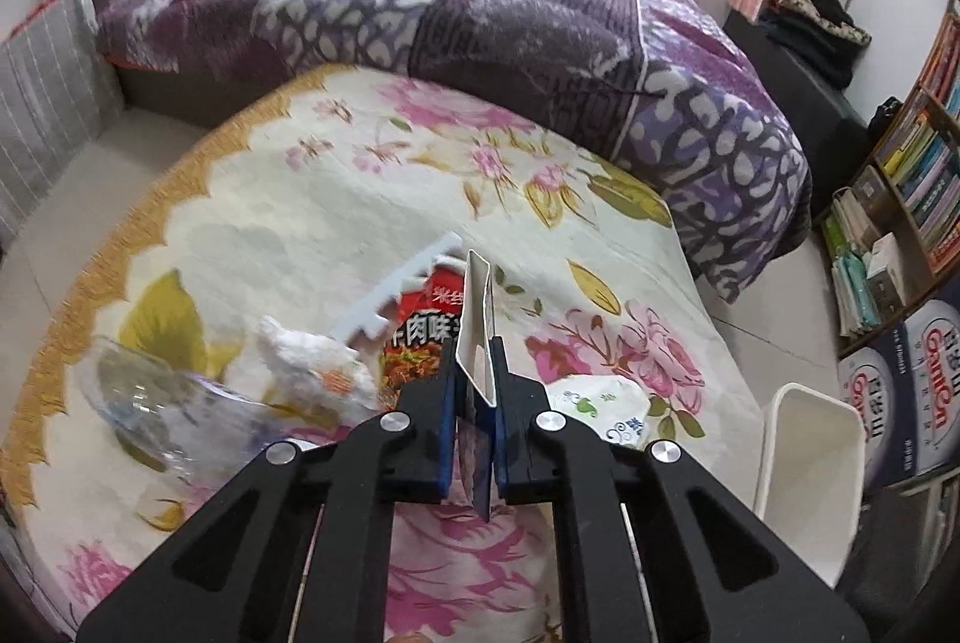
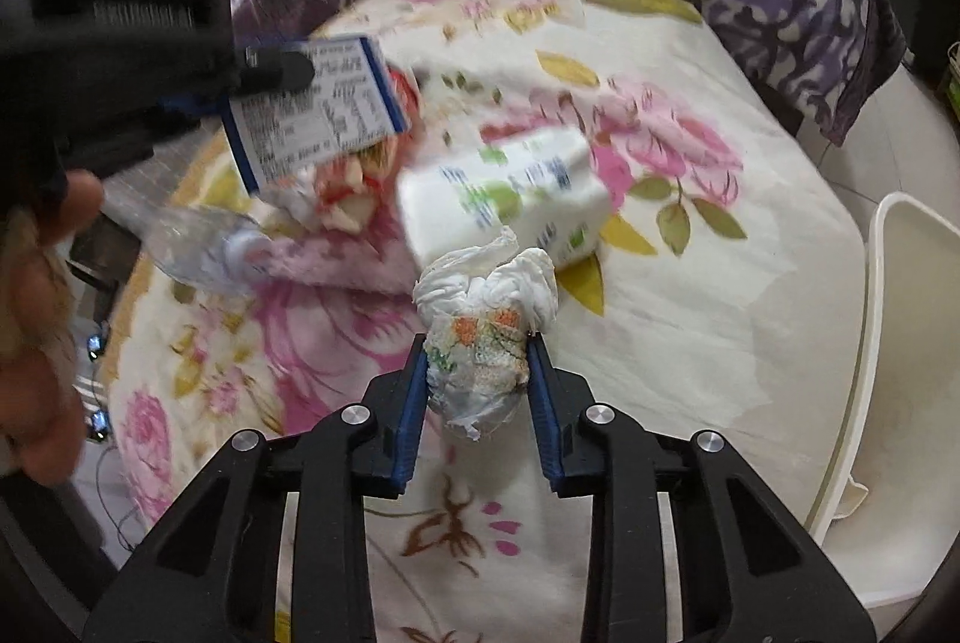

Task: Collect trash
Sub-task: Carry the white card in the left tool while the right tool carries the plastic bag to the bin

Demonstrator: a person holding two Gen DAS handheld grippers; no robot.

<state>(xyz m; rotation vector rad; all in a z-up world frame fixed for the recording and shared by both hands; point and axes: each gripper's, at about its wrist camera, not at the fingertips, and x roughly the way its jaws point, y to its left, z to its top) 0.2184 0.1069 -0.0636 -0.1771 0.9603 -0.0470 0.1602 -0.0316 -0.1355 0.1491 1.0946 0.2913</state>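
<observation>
Both jaws are gripping: left gripper (image 1: 474,403) pinching a card (image 1: 477,319), right gripper (image 2: 477,379) squeezing a tissue wad (image 2: 480,343); the bin (image 2: 900,343) is lying at three o'clock, nearer the right.

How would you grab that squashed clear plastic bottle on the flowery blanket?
Grip the squashed bottle across its flattened middle, coming down from above: it lies on its side on the blanket, so the thin crushed body probably fits between the pads better than its capped end.
</observation>
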